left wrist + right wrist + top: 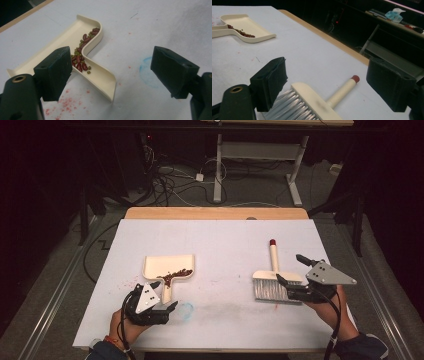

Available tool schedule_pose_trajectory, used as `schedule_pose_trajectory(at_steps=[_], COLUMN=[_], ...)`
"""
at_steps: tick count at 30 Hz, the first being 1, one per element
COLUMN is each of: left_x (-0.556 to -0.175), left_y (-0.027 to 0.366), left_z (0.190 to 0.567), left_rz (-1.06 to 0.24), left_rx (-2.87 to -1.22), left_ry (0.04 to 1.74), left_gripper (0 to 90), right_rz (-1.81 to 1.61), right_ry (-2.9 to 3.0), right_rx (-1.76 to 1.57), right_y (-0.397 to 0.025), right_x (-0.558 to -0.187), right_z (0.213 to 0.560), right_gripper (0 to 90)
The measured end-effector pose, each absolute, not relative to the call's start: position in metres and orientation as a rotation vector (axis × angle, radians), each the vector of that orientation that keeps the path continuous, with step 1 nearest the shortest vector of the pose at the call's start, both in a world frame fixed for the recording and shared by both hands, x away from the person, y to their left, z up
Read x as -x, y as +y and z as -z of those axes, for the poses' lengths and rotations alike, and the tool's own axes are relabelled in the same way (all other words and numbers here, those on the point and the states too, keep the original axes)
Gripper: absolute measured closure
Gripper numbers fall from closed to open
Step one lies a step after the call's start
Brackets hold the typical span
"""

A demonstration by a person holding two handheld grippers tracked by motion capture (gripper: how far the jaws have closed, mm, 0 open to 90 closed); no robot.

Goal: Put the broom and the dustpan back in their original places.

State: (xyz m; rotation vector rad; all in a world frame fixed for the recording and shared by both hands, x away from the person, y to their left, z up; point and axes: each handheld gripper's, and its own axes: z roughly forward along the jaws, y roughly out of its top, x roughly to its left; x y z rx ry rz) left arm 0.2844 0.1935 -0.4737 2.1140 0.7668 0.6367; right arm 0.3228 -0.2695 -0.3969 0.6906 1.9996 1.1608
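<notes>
Dustpan (167,268) holds beans (81,53); brush (272,280) well apart, path clear.

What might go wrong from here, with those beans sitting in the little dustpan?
1. The beans lie heaped by the handle end of the dustpan; a tilted lift by the open left claw might spill them onto the table.
2. The open right claw sits over the brush near its bristles; gripping there rather than the handle might make sweeping clumsy.

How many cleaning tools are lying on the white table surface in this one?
2. A cream dustpan holding beans lies at the table's left, just ahead of the left gripper; a cream hand brush with a red-tipped handle lies at the right, beside the right gripper.
</notes>
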Motion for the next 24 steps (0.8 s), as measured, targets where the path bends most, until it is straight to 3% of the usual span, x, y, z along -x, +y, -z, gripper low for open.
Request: schedule_pose_trajectory(at_steps=[24], left_x=[-0.287], left_y=[0.189], left_z=[0.477], left_rz=[-0.64], left_rx=[-2.142], left_ry=[0.761], left_gripper=[17.1], right_rz=[-1.165], right_ry=[2.033], right_rx=[-0.715], right_y=[-0.29], right_x=[-0.302], right_z=[0.437], right_gripper=[16.5])
